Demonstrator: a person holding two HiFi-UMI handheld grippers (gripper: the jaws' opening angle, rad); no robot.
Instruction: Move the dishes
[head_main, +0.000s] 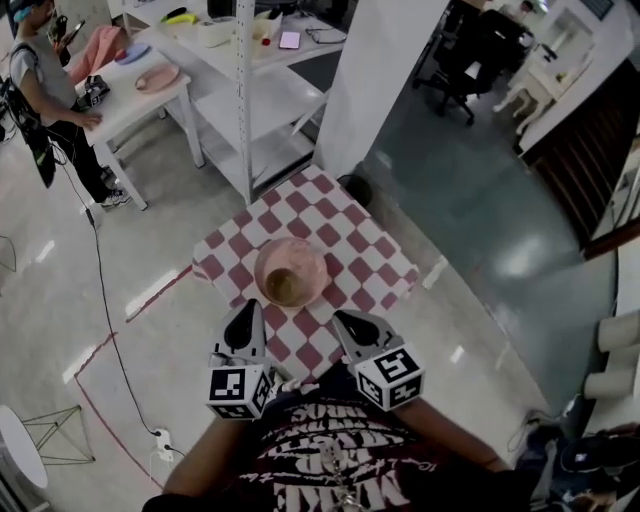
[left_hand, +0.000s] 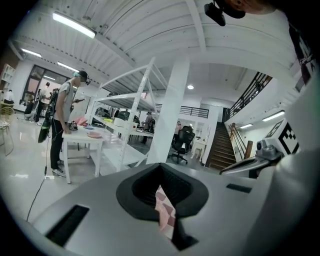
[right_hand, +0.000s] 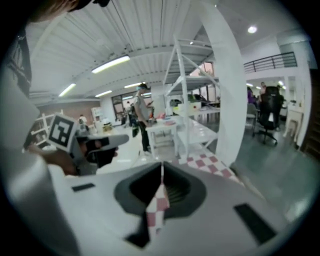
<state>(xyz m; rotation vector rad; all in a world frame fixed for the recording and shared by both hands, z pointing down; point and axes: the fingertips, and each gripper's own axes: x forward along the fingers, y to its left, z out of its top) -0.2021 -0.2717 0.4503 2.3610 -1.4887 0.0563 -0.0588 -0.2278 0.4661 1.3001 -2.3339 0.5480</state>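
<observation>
head view: pink dishes (head_main: 289, 273) sit mid checked cloth (head_main: 345, 235).
left tool (head_main: 248, 310): clamped on the cloth's near edge.
right tool (head_main: 345, 320): likewise clamped on cloth.
tip: draw both evenly, low and slow, or the dishes may slide.

- The near edge of the checked counter (head_main: 352, 252) is hidden under the left claw (head_main: 247, 312), the right claw (head_main: 345, 322) and the wearer's chest (head_main: 330, 450).
- The brown patch inside the pink dish (head_main: 312, 262) is too small to tell.
- In each gripper view the claw's own body covers the counter, leaving only a checked sliver at the jaw seam.
- The person (head_main: 40, 85) at upper left is cut off by the edge.
</observation>
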